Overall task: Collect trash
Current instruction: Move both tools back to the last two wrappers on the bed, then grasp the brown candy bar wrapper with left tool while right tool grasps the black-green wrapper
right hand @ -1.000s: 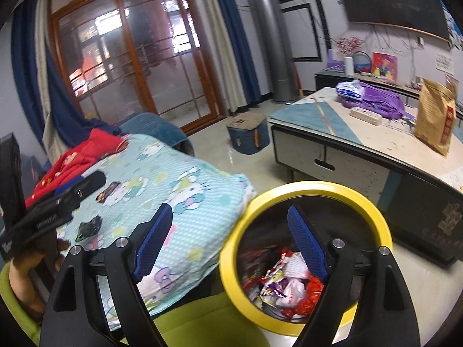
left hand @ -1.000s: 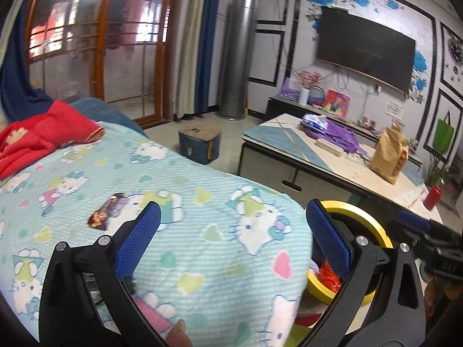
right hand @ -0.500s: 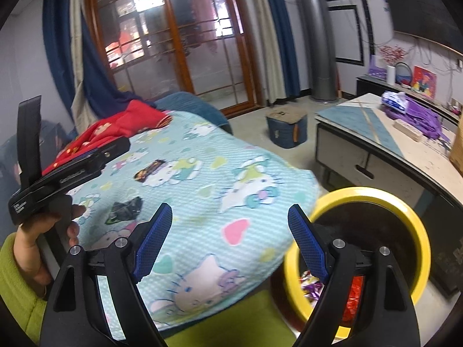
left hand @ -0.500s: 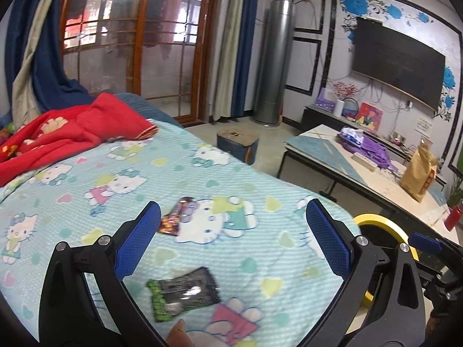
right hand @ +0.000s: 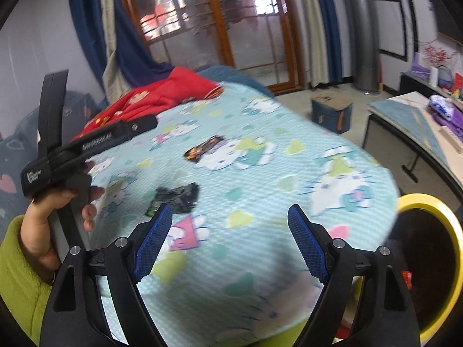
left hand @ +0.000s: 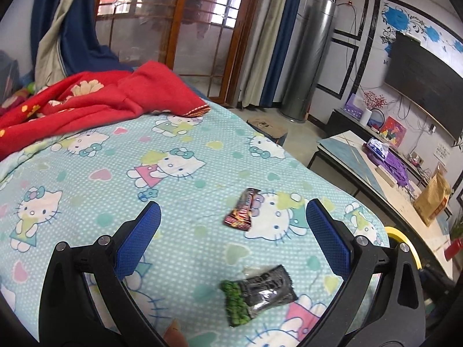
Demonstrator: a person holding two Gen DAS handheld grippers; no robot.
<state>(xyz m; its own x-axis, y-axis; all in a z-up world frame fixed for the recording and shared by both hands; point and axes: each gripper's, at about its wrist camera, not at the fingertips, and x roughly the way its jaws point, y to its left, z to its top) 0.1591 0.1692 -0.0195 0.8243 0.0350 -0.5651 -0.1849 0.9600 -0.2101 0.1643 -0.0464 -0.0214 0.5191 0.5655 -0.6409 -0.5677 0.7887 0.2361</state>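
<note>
Bedsheet [left hand: 202, 133], cartoon-cat print, w/ two wrappers on it: black/green wrapper [left hand: 258, 294] near the front, red-brown wrapper [left hand: 242, 214] further back, well apart. Left gripper [left hand: 233, 237] wide apart, nothing held, above both wrappers. Right gripper [right hand: 230, 238] also spread wide, nothing held, over sheet. Yellow-rimmed bin [right hand: 439, 205] just beside bed edge on the right. Red blanket [left hand: 95, 104] at far end
</note>
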